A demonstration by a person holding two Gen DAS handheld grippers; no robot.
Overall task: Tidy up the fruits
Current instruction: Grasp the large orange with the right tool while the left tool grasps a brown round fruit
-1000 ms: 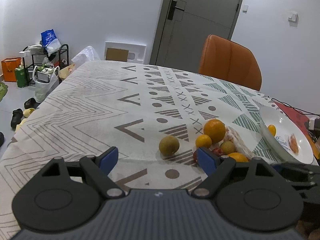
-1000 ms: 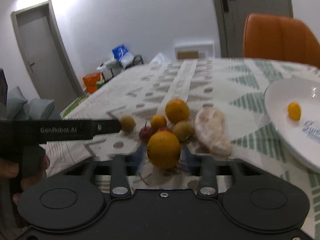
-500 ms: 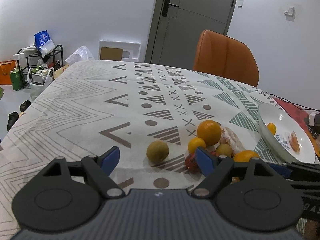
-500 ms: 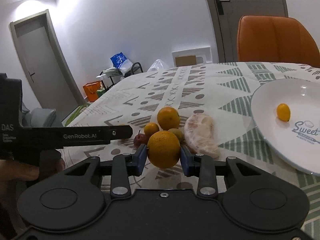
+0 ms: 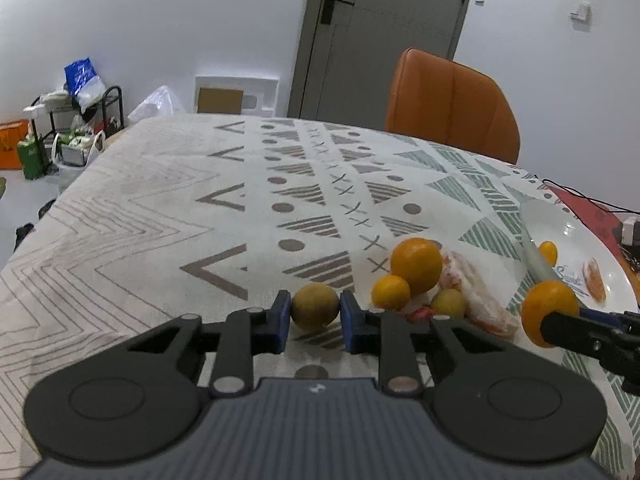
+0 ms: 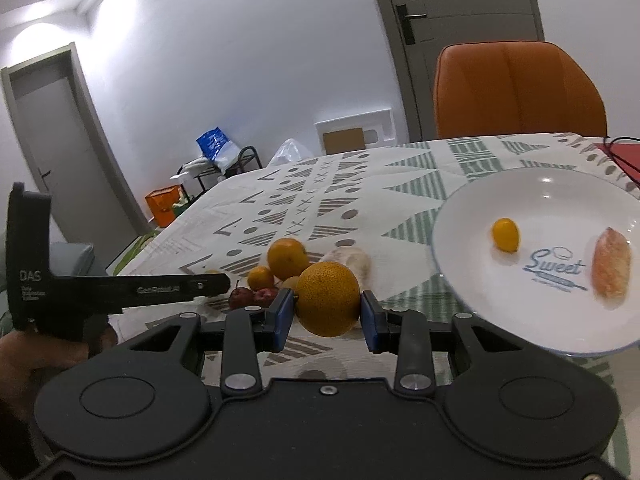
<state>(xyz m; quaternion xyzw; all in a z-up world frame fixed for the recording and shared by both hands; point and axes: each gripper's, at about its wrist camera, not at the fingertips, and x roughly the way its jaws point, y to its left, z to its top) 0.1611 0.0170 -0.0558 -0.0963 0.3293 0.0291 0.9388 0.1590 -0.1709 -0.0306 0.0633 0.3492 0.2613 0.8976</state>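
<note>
An orange [image 6: 328, 298] is being held between the blue pads of the right claw [image 6: 327, 312], above the bench [image 5: 160, 208] and just beside the white plate [image 6: 460, 240]. A brownish-green fruit [image 5: 315, 306] is being bracketed by the narrowed left claw [image 5: 314, 322]; whether the pads are touching it cannot be told. The remaining fruits [image 5: 416, 266] are lying clustered on the bench. A kumquat [image 6: 505, 234] and a peeled segment [image 6: 611, 267] are lying on the plate.
</note>
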